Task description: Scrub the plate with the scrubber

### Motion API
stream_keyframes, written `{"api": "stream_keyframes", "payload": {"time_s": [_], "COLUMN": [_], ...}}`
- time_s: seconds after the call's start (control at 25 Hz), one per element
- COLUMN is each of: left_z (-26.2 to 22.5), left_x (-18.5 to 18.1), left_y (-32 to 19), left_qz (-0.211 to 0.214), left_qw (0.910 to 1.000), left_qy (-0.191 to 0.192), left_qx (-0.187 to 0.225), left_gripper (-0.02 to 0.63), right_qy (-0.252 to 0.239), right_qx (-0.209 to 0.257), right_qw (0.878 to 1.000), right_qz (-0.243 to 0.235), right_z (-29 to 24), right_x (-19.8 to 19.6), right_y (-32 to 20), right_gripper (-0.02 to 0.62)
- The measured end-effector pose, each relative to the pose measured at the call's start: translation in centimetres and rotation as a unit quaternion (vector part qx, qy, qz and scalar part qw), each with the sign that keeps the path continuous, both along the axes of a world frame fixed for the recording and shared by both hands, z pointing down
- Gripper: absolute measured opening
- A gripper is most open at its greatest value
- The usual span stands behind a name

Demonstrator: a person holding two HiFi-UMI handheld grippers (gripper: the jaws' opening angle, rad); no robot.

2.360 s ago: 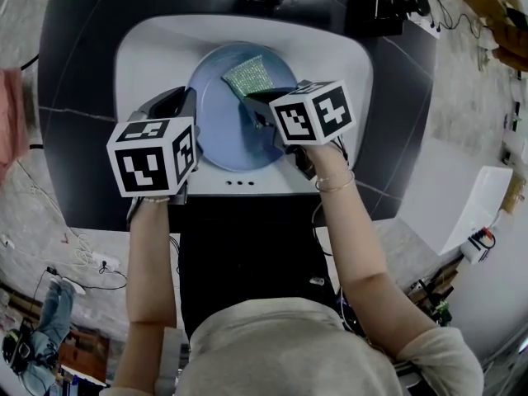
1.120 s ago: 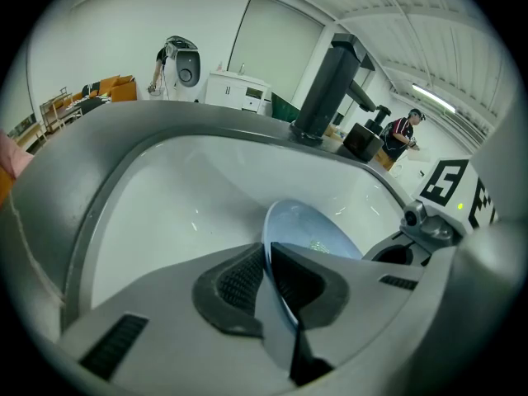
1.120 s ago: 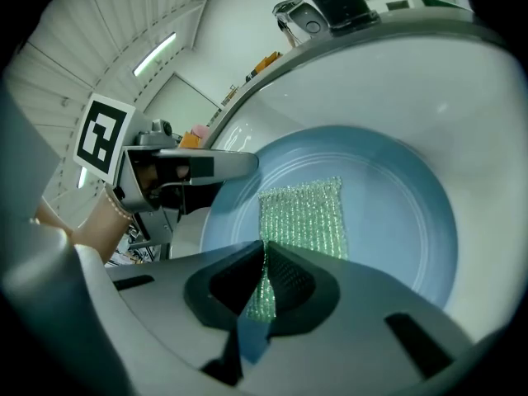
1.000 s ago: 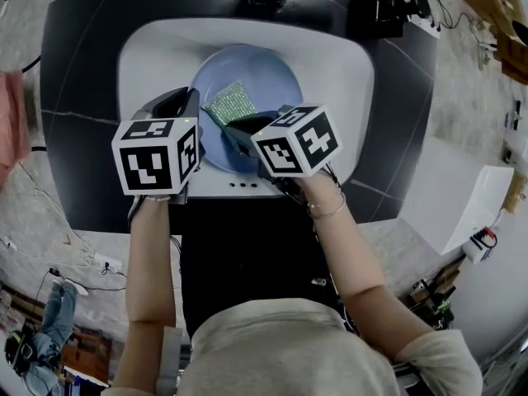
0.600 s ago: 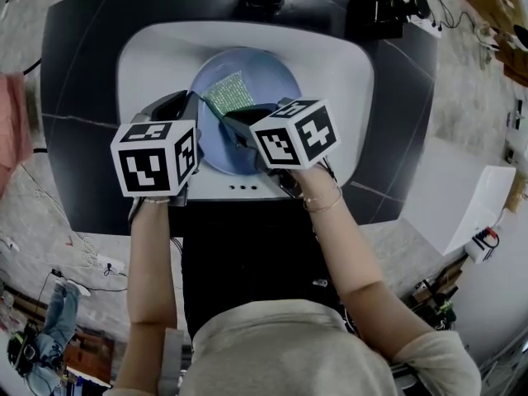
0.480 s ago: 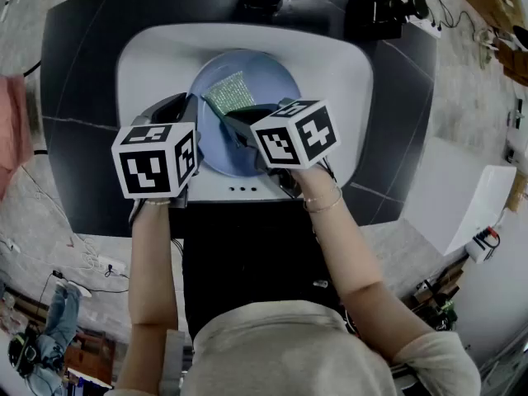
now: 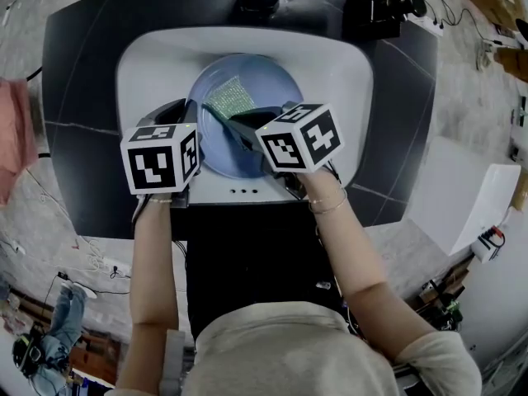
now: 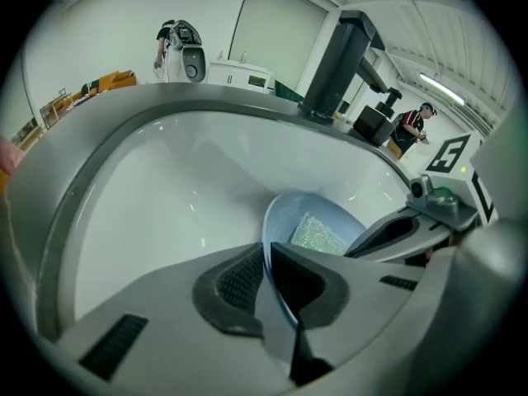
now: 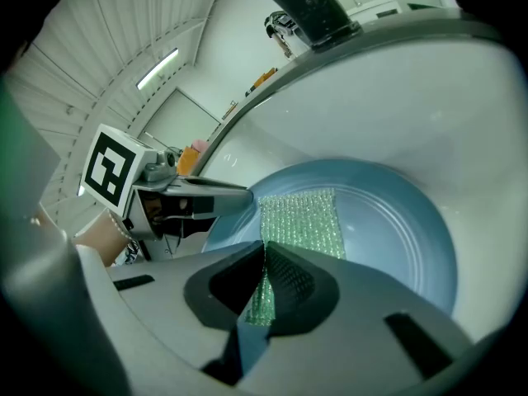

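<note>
Right, your right gripper [image 9: 264, 258] has its jaws pinched tight on the near end of the green scrubber [image 9: 301, 221]. The scrubber runs straight out ahead of them and lies flat on the blue plate [image 9: 396, 229]. Your left gripper [image 8: 266, 258] is nearly closed, clamped on the plate's left rim, with the scrubber just beyond its tips. The plate sits in the white sink [image 7: 330, 64], set in the dark counter [image 7: 74, 97].
</note>
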State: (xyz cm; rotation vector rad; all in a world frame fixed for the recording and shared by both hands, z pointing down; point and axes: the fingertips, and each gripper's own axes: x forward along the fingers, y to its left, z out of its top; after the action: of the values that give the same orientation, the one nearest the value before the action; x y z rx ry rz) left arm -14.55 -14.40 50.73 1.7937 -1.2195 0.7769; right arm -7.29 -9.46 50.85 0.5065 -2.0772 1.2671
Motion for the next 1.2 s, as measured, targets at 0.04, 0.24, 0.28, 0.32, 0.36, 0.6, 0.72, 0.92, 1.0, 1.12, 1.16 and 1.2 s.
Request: {"api": "stream_keyframes", "payload": {"time_s": [0.04,0.24,0.28,0.32,0.36,0.6,0.72,0.92,1.0,1.12,1.16,1.2], "left_z": [0.2,1.1,1.3,1.5,1.7,2.3,2.4,0.8,-0.7,-3.6,-4.6,-5.8], "left_x": [0.0,-0.3,-0.4,-0.5,-0.5,-0.8,-1.0,-1.5,-1.2,0.2,0.8,1.4], "left_y": [0.1,0.4,0.6,0.7,0.8,1.4,1.4,0.5,-0.3,-1.2,-1.4,-1.6], "left_qz": [0.001,-0.003,-0.005,-0.006,-0.008,-0.030,-0.036,-0.061,-0.064,-0.043,-0.035,-0.028], "left_qw": [1.0000,0.9997,0.9996,0.9995,0.9993,0.9980,0.9977,0.9976,0.9978,0.9976,0.9967,0.9956], "left_qy": [-0.002,-0.012,-0.014,-0.016,-0.018,-0.024,-0.025,-0.008,0.009,0.050,0.067,0.080], "left_qx": [-0.004,-0.020,-0.024,-0.028,-0.031,-0.051,-0.052,-0.032,-0.015,0.018,0.029,0.041], "left_gripper": [0.040,0.040,0.040,0.040,0.040,0.040,0.040,0.040,0.040,0.040,0.038,0.038], "right_qy": [0.000,-0.009,-0.012,-0.014,-0.017,-0.031,-0.039,-0.041,-0.044,-0.058,-0.064,-0.069], "right_qx": [0.002,0.011,0.012,0.014,0.016,0.027,0.031,0.054,0.064,0.077,0.082,0.088], "right_qw": [1.000,1.000,1.000,1.000,0.999,0.998,0.997,0.996,0.995,0.992,0.990,0.989], "right_qz": [0.001,0.020,0.022,0.024,0.026,0.037,0.051,0.060,0.069,0.087,0.094,0.101], "right_z": [0.0,-0.6,-0.9,-1.1,-1.3,-2.4,-3.0,-4.7,-5.5,-7.2,-7.8,-8.5], "right_x": [0.1,0.8,1.0,1.2,1.4,2.5,2.8,3.3,3.6,4.0,4.2,4.4], "right_y": [0.0,-0.4,-0.5,-0.5,-0.6,-0.7,-0.9,-1.2,-1.4,-1.7,-1.8,-2.0], "right_gripper": [0.026,0.025,0.025,0.025,0.025,0.023,0.024,0.023,0.023,0.021,0.021,0.020]}}
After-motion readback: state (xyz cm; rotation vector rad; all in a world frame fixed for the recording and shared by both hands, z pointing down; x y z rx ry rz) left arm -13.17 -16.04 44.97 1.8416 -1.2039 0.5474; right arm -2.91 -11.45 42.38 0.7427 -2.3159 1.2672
